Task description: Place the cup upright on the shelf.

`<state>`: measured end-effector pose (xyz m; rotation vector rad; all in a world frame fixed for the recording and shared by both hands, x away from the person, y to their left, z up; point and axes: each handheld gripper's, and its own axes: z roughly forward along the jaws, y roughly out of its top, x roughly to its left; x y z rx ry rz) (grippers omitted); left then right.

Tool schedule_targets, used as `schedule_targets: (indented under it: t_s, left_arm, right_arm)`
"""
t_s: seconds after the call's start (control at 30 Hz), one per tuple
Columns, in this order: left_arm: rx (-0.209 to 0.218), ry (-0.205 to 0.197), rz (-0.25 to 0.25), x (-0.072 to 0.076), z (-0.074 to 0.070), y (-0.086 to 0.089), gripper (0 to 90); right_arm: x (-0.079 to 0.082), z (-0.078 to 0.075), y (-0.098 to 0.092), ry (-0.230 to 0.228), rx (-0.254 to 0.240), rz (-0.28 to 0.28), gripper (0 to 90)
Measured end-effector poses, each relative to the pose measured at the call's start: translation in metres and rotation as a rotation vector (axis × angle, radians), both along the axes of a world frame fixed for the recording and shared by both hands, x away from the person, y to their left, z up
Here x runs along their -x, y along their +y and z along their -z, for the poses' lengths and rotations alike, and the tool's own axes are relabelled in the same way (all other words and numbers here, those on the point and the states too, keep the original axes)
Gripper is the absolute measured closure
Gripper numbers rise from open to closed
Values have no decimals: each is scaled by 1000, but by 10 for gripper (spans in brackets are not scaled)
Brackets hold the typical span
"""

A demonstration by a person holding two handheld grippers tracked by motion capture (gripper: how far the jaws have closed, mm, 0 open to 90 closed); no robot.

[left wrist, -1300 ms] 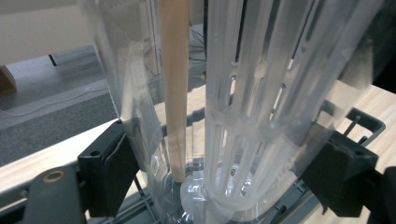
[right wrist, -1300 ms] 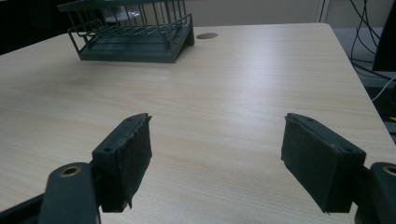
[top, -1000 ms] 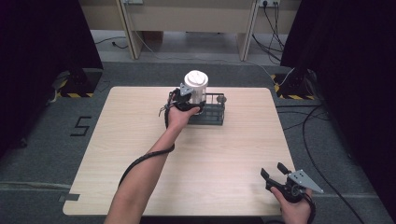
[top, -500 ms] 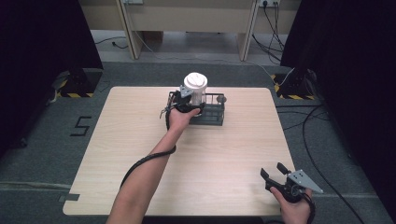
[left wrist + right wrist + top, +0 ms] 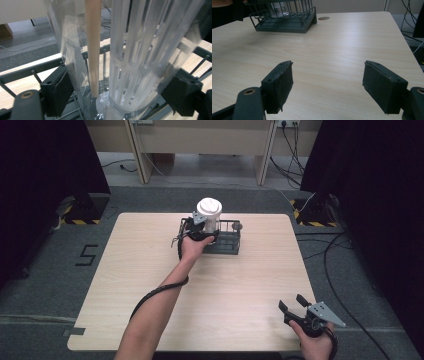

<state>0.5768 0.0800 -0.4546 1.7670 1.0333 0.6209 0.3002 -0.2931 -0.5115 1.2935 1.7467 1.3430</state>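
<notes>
A clear bottle (image 5: 209,214) with a white lid stands in a dark wire rack (image 5: 231,248) at the far middle of the table. My left gripper (image 5: 204,228) is shut on the bottle from the near side. In the left gripper view my left gripper (image 5: 118,97) has its black pads pressed on both sides of the clear wall, around a white slotted insert (image 5: 140,62). My right gripper (image 5: 295,303) rests open at the table's front right corner. In the right gripper view, nothing lies between the spread jaws of the right gripper (image 5: 328,82), and the rack (image 5: 284,26) is far ahead.
The light wooden table (image 5: 250,285) has a small round grommet (image 5: 237,226) just right of the rack's far end. Cables (image 5: 345,245) run over the grey floor to the right. Dark curtains flank both sides.
</notes>
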Motion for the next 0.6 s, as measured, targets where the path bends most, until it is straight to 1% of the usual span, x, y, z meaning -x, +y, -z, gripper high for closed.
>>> schedule_targets:
  t_s: [0.1,0.17,0.2,0.3,0.4,0.5,0.6]
  left_arm:
    - [6,-22,9,2,1,1,153]
    - [2,-24,14,3,0,2,146]
    - [7,-22,13,4,-1,3,145]
    - [1,-33,19,7,-3,5,145]
    - [13,-36,15,10,-5,9,146]
    - [7,-44,23,14,-7,12,145]
    - [14,-49,24,17,-10,15,145]
  right_arm:
    - [0,0,0,0,0,-1,246]
    - [0,0,0,0,-1,-1,245]
    - [0,0,0,1,0,-1,245]
    - [0,0,0,-2,4,2,245]
    - [0,0,0,2,-1,4,246]
    - [0,0,0,2,1,6,246]
    - [0,0,0,4,-2,9,245]
